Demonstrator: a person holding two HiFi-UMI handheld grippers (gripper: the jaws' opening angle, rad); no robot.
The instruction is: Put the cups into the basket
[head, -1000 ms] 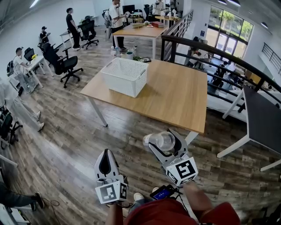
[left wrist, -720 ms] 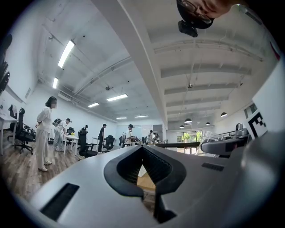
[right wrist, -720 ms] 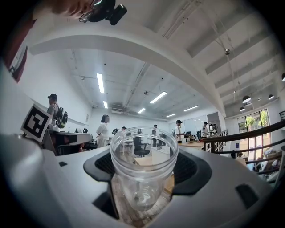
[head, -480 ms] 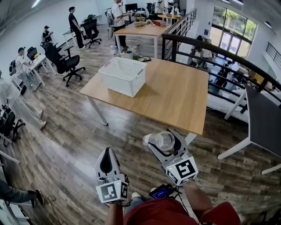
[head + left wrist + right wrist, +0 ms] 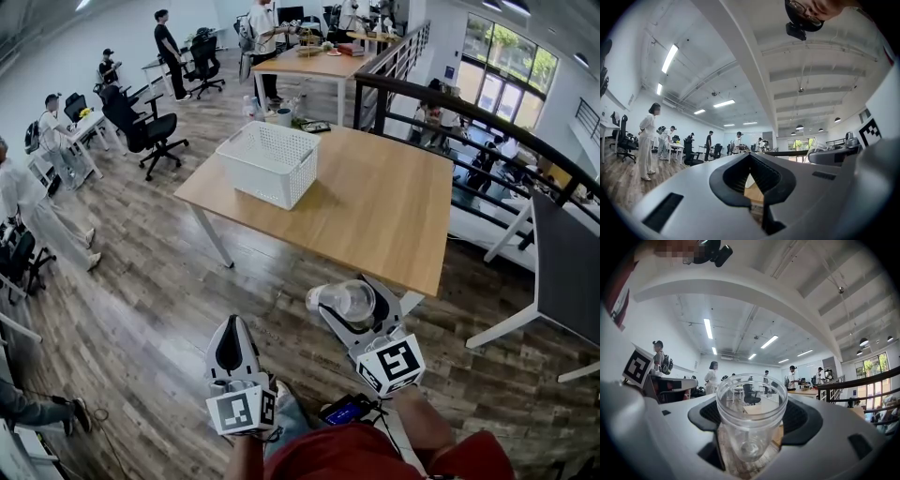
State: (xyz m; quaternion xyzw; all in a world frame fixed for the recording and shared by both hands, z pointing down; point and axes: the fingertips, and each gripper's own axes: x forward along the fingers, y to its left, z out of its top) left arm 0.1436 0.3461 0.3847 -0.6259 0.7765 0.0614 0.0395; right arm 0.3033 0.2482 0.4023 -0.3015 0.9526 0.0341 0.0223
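- The table point(image 5: 375, 216) and the white basket point(image 5: 267, 161) sit slightly nearer in the head view than a second ago, so the person seems to be walking toward the drop-off
- The right hand-held gripper point(image 5: 349, 302) pinches a clear cup point(image 5: 339, 300) by its sides, over the floor and well short of the basket
- The left hand-held gripper point(image 5: 230, 328) is pressed together, empty
- Both keep their earlier pose; only the room shifts
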